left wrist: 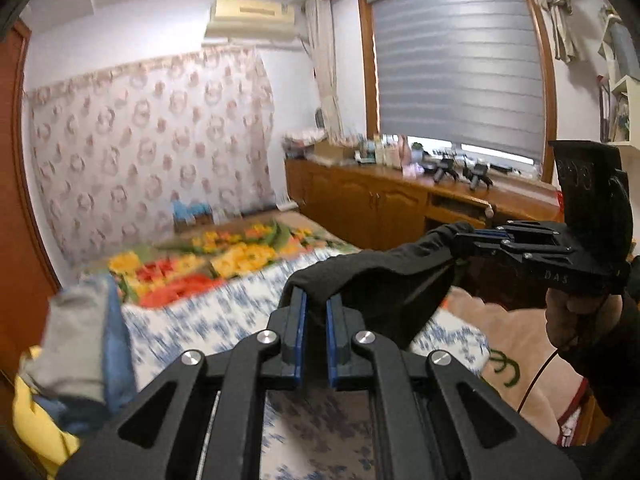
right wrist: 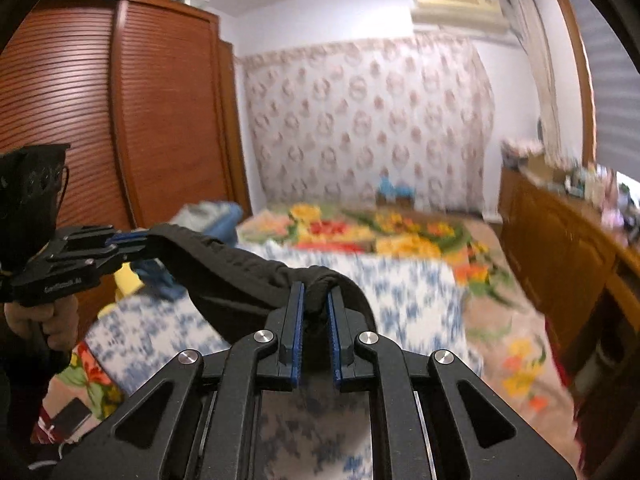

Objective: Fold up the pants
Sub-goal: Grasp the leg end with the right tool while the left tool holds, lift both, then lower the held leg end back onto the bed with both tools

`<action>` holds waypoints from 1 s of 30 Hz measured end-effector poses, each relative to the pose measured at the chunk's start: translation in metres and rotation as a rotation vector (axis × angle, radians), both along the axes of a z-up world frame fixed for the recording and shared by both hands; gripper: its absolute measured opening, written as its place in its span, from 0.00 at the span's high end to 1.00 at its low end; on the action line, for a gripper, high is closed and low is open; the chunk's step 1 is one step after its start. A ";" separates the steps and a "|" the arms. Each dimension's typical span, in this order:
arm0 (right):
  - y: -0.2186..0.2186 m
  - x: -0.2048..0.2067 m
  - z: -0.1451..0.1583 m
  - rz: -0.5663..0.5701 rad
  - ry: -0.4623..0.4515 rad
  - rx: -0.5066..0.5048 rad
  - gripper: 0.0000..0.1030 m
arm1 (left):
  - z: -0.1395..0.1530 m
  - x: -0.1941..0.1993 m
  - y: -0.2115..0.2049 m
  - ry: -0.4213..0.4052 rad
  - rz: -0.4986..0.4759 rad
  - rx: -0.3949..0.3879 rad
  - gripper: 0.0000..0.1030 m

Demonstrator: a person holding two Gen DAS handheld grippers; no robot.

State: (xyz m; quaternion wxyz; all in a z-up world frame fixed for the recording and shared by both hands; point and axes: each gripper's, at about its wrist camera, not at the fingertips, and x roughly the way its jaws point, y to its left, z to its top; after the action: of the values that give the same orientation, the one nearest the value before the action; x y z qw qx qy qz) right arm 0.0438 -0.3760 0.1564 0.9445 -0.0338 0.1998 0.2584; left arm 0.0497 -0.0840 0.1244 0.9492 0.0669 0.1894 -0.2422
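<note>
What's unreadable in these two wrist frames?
- Pants: only the stretch strung between the left gripper and right gripper shows; the rest hangs behind the gripper bodies in both views.
- Bed: motion-blurred in both views, print detail lost.
- Clothes pile: blurred, cut by the left wrist view's edge.
- Cabinet-top items: too small to identify.
- Flat dark object, right wrist view, bottom-left: too blurred to name.

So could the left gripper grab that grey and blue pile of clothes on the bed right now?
Probably not. The left gripper has its fingers shut on the black pants, which the right gripper grips too. The pile of clothes lies off to its left, so it would have to let go first.
</note>
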 end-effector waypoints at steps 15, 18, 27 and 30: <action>0.072 0.107 -0.019 0.109 0.065 -0.074 0.92 | -0.028 0.119 0.042 0.110 0.119 0.063 0.95; 0.082 0.149 -0.017 0.106 0.071 -0.082 0.92 | -0.017 0.148 0.041 0.087 0.146 0.073 0.95; 0.085 0.207 0.047 0.072 -0.027 -0.002 0.92 | 0.019 0.169 0.053 -0.048 0.212 0.094 0.95; 0.091 0.202 0.027 0.083 0.013 -0.036 0.92 | -0.018 0.152 0.062 0.019 0.217 0.109 0.95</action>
State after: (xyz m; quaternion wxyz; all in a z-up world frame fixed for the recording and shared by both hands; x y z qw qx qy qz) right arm 0.2455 -0.2852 0.1833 0.9310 -0.0572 0.2089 0.2939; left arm 0.2020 -0.0216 0.1065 0.9629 0.0955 0.2175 -0.1280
